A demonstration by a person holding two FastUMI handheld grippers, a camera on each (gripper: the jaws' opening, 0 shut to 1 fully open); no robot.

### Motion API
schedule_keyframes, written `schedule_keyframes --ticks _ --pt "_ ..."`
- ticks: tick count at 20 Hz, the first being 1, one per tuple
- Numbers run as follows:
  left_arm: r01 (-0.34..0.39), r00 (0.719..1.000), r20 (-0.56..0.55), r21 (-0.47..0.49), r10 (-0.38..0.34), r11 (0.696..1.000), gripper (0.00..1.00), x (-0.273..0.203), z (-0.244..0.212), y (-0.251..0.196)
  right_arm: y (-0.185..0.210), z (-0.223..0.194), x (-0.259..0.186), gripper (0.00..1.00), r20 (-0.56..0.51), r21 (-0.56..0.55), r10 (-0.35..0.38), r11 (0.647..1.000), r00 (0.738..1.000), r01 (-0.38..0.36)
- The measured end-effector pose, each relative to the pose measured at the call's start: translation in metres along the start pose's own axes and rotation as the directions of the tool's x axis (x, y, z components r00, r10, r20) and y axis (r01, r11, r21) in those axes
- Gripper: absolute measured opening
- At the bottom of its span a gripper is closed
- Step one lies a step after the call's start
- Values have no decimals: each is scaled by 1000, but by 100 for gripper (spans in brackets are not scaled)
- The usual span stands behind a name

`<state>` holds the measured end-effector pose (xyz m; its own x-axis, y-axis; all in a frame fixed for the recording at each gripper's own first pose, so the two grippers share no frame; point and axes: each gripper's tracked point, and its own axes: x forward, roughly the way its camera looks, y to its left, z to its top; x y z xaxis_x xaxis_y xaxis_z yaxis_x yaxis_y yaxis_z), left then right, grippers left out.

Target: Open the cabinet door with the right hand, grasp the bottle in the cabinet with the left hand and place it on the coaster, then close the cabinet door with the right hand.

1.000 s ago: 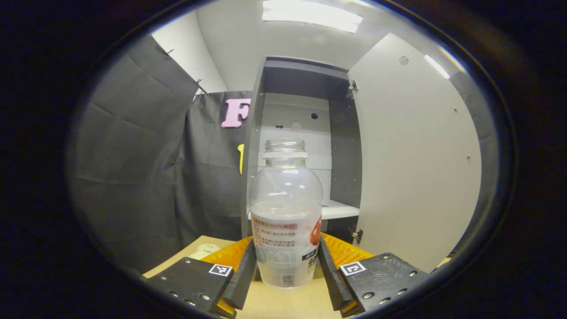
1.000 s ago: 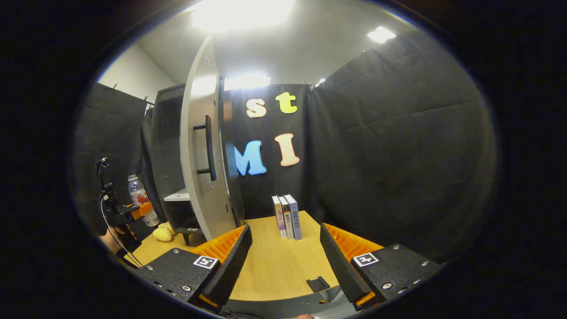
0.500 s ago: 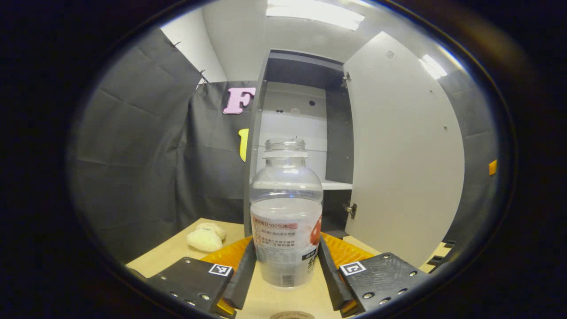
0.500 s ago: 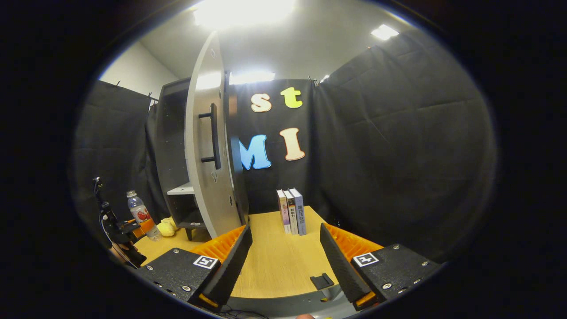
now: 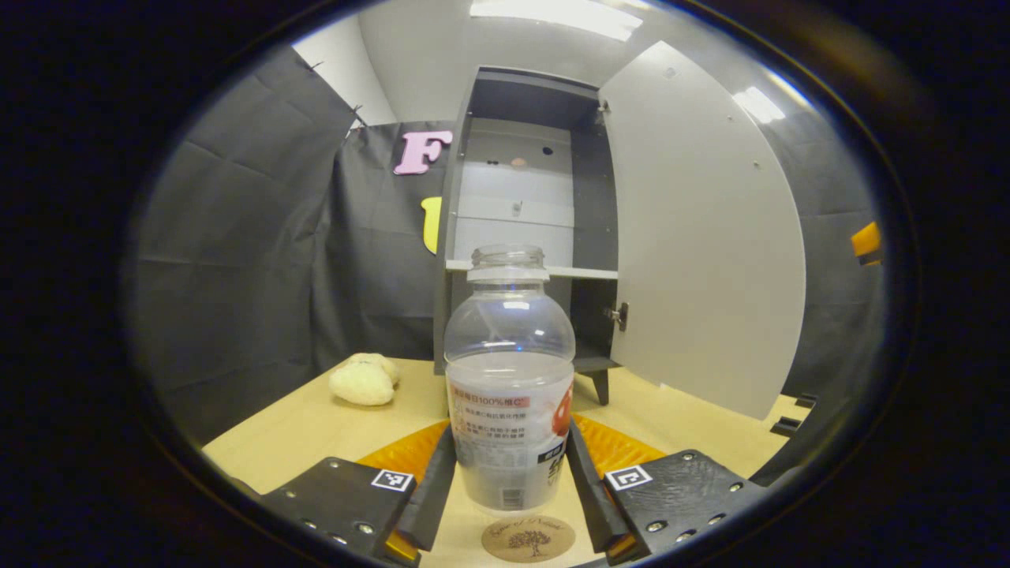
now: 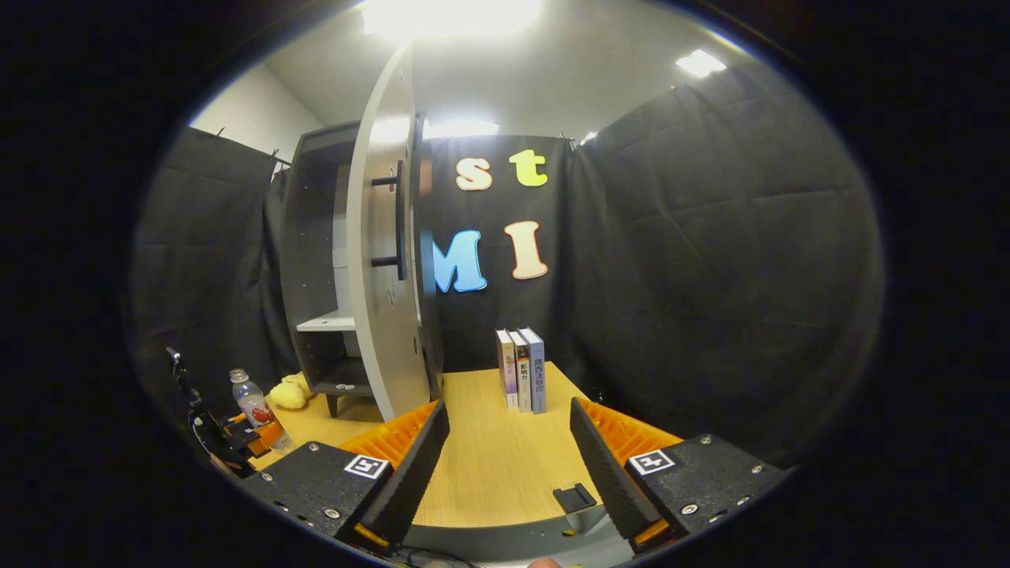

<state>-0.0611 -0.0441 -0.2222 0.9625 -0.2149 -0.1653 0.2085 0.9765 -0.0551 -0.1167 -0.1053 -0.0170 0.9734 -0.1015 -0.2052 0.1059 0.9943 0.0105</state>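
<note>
We see the bottle upright between the two fingers of our left claw, which presses on its labelled lower body from both sides. It has no cap and is clear, its base just above the coaster, a round brown disc lying on the surface at the bottom of the left gripper view; whether the base touches the coaster we cannot tell. In the right gripper view the bottle appears small and far off to the left, held by the left claw low over the surface.

Behind the bottle stands the cabinet, dark-sided with a pale back panel and a white shelf. Its door is swung wide open to the right. A pale yellow soft lump lies on the surface left of the cabinet, well apart from the bottle.

Our right claw is released, its fingers spread with nothing between them, hovering over the surface. Ahead of it we see the open door edge-on with its dark handle, and three books standing upright near the back wall.
</note>
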Motion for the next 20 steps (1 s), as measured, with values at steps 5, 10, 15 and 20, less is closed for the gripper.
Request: schedule_keyframes --ticks 5,10,15,20 --pt "18 999 -39 -14 -18 1000 73 -3 -36 -6 9 -4 3 95 -17 -33 5 999 1000 -5" --pt "34 998 -57 5 -33 999 73 -5 -70 -14 19 -16 9 95 -54 -87 12 996 998 -17" --pt "30 997 -73 18 -29 999 73 -5 -93 -16 33 -24 17 95 -79 -116 32 992 996 -41" --pt "9 997 -77 39 -5 999 77 -6 -99 -18 35 -27 23 95 -84 -124 39 991 996 -49"
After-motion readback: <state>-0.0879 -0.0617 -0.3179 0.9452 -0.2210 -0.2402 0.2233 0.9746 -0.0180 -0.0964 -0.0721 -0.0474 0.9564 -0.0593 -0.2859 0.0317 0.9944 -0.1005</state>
